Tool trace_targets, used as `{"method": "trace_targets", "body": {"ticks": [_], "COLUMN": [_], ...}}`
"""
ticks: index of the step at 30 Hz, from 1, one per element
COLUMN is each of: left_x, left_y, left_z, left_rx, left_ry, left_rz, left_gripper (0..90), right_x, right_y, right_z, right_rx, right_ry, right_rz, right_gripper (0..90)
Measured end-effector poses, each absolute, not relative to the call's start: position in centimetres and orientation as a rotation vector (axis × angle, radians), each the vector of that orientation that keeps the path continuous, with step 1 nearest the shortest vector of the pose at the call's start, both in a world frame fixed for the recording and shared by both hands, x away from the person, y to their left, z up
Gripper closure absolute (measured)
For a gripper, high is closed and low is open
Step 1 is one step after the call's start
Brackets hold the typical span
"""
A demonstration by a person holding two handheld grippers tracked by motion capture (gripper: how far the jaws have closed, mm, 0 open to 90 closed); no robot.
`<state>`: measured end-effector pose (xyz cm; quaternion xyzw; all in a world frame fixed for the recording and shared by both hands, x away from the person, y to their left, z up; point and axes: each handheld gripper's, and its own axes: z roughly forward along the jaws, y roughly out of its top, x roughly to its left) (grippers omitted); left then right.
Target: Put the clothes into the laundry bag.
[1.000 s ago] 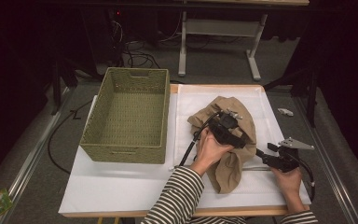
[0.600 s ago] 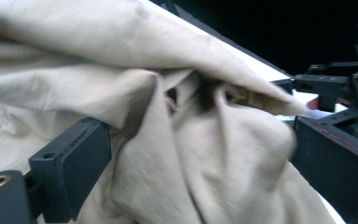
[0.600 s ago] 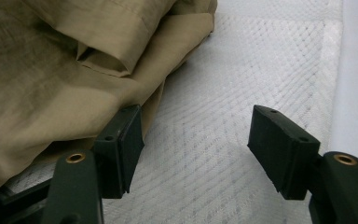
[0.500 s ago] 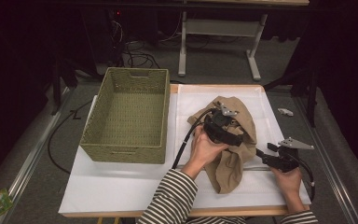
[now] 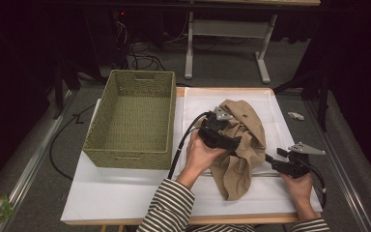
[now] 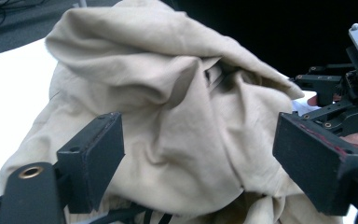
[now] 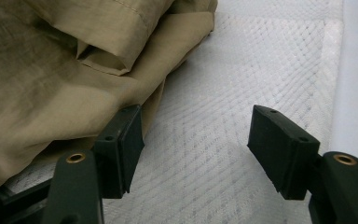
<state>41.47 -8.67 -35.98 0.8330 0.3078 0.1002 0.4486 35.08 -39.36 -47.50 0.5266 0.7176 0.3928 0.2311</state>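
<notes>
Beige cloth (image 5: 239,145): crumpled in a heap on the white padded sheet (image 5: 270,104), right half of the counter (image 5: 116,193).

Left tongs (image 6: 198,154): held over the heap, jaws apart and lately narrowing, cloth seen between them, not pinched.

Right tongs (image 7: 196,144): released, set low at the cloth's right hem, one jaw beside the fabric edge.

Woven basket (image 5: 133,121): placed left of the cloth, just beside the sheet's edge. Bare sheet is seen right of the hem.
</notes>
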Motion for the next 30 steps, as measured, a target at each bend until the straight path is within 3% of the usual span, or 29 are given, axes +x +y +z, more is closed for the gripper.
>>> {"method": "trace_targets", "body": {"ticks": [17, 30], "left_x": [40.7, 39.7], "left_y": [-4.3, -3.2], "left_z": [-37.2, -40.0], "left_rx": [2.06, 2.072], "left_ry": [0.868, 0.903], "left_rz": [0.306, 0.289], "left_gripper": [28.7, 29.9], "right_x": [35.2, 35.3], "right_y": [-39.3, -39.3], "right_z": [-47.5, -47.6], "right_rx": [1.466, 1.475], "right_ry": [1.973, 1.985], "right_rz": [1.066, 1.059], "right_gripper": [35.8, 35.8]}}
